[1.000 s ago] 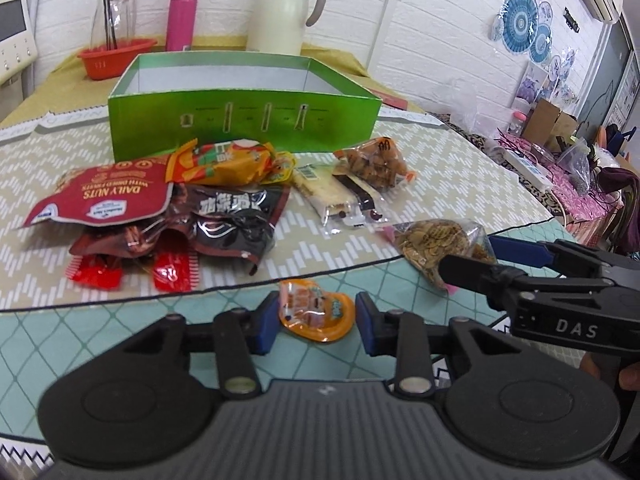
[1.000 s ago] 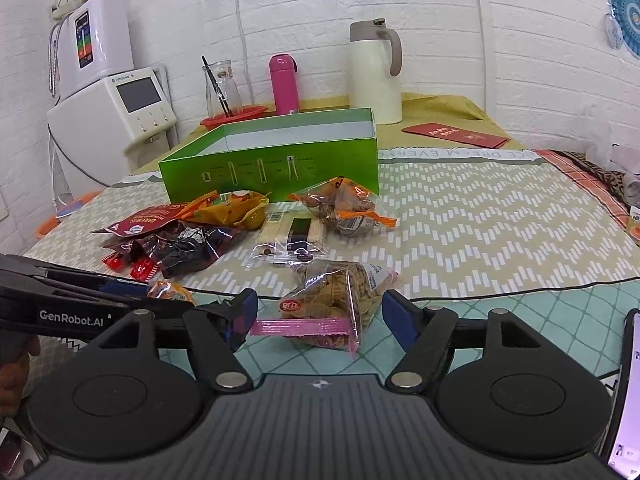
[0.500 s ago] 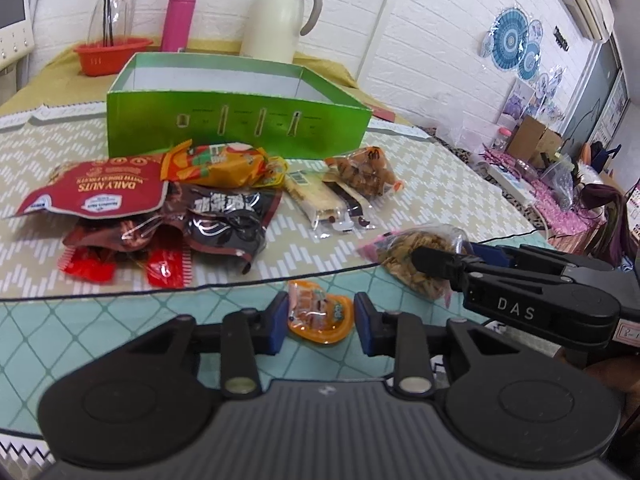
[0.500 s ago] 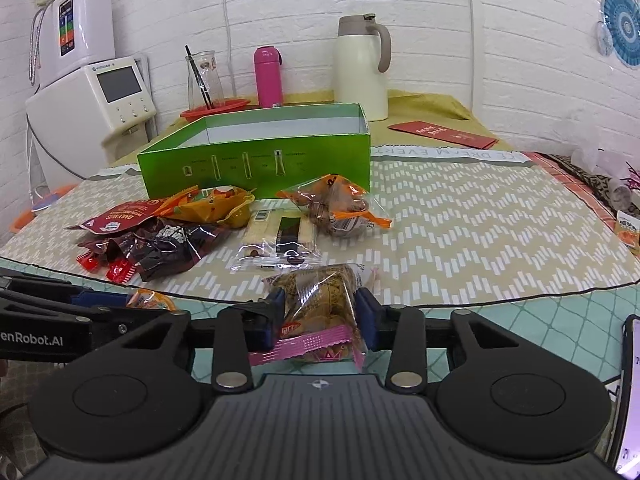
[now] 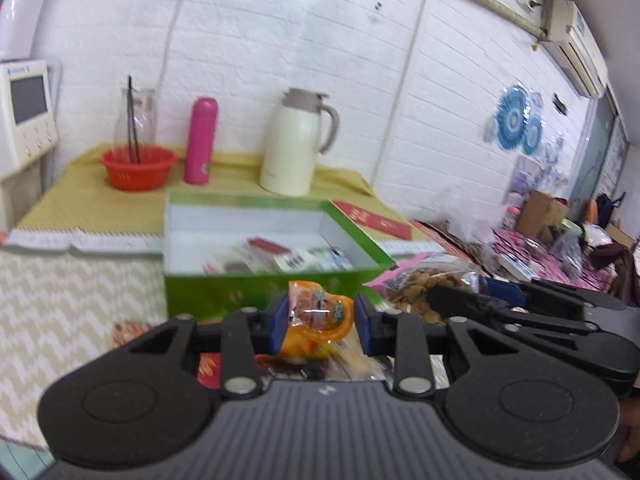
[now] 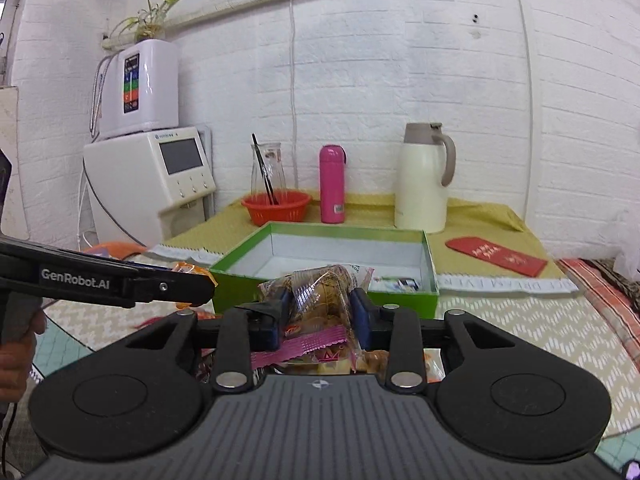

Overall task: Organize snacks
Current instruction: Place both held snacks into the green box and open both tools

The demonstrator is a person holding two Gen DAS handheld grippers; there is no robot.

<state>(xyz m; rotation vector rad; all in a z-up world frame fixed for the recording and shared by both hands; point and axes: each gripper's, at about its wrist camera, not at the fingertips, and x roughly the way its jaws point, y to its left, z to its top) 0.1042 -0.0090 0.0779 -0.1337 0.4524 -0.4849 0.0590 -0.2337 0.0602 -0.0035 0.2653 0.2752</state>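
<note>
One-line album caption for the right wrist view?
Right tongs carry a clear snack bag toward the green box.

Green box (image 6: pixel 320 292) top open; near wall blocks level entry.

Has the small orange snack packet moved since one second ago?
Yes. The orange snack packet, held in the left gripper, has risen off the tablecloth toward the green box.

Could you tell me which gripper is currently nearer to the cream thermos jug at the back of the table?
Hard to call. The left gripper and right gripper both hang short of the green box, the cream thermos jug beyond it; the right faces it more squarely.
</note>
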